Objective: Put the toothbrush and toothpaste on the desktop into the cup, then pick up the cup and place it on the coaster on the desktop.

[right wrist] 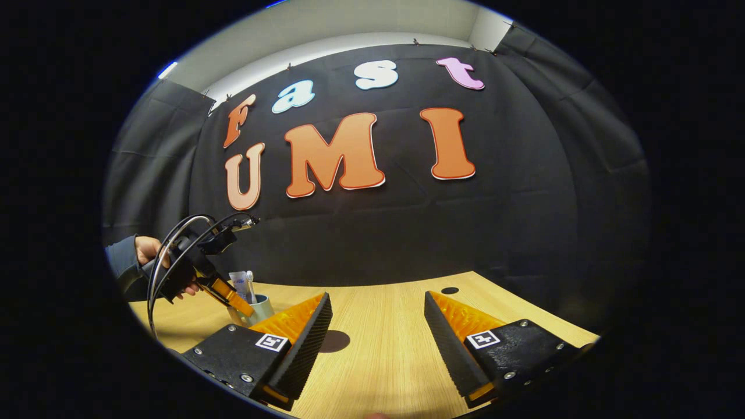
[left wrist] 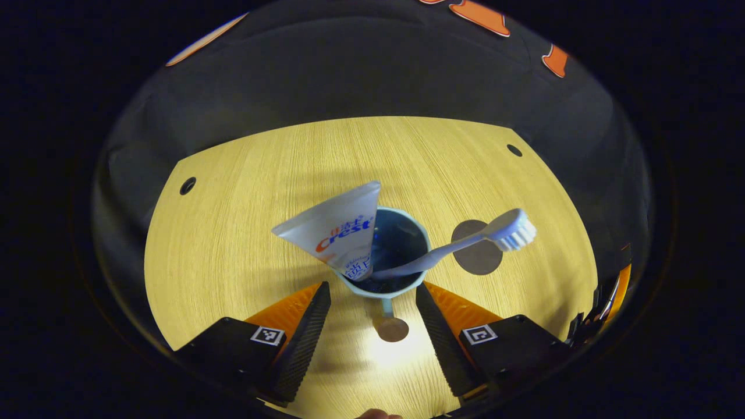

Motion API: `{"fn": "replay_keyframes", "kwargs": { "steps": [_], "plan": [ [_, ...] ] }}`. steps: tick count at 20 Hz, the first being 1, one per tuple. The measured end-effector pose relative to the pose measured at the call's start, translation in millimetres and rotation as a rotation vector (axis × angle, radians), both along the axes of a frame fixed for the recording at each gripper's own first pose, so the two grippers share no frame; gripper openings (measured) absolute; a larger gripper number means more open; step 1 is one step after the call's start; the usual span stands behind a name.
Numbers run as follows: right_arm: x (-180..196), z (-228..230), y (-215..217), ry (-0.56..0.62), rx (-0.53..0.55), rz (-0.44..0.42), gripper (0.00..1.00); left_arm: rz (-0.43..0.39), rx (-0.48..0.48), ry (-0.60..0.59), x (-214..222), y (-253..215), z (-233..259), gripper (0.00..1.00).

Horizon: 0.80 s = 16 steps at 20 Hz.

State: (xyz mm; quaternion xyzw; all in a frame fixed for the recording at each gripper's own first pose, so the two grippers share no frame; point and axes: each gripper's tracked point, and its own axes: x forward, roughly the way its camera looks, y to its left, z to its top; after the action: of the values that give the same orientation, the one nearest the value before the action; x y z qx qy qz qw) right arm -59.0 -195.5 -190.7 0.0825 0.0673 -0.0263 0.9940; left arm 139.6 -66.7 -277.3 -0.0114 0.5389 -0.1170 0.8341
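Left gripper view: left gripper (left wrist: 372, 294) spread wide over the cup (left wrist: 386, 254) holding toothpaste (left wrist: 340, 230) and toothbrush (left wrist: 465, 240); close squarely on the rim, lift level toward the coaster (left wrist: 478, 247) just beside it.

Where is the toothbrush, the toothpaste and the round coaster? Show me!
toothbrush (left wrist: 512, 228), left gripper view, on its white bristle head.
toothpaste (left wrist: 340, 230), left gripper view, on the middle of the tube.
coaster (left wrist: 480, 259), left gripper view, on its dark flat top.
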Motion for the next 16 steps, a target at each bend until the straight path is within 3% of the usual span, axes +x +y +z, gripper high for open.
{"fn": "replay_keyframes", "kwargs": {
  "steps": [3, 4, 9, 10, 13, 16],
  "plan": [
    [-9, -1, -7, 0.008, -0.013, -0.013, 1.0, 0.009, 0.011, 0.033, 2, -3, -10, 0.96],
    [-12, 2, -8, 0.003, -0.011, -0.015, 0.96, 0.01, 0.017, 0.045, 2, -3, -12, 0.96],
    [-26, 6, -16, -0.012, -0.002, -0.033, 0.97, 0.014, 0.026, 0.08, 2, -9, -18, 0.94],
    [-29, 7, -19, -0.015, -0.001, -0.04, 0.97, 0.01, 0.036, 0.081, 3, -8, -18, 0.86],
    [-37, 11, -25, -0.033, 0.014, -0.062, 0.97, 0.022, 0.058, 0.108, -1, -5, -22, 0.85],
    [-45, 7, -28, -0.032, 0.033, -0.073, 0.97, 0.03, 0.068, 0.13, 0, -2, -23, 0.7]
  ]
}}
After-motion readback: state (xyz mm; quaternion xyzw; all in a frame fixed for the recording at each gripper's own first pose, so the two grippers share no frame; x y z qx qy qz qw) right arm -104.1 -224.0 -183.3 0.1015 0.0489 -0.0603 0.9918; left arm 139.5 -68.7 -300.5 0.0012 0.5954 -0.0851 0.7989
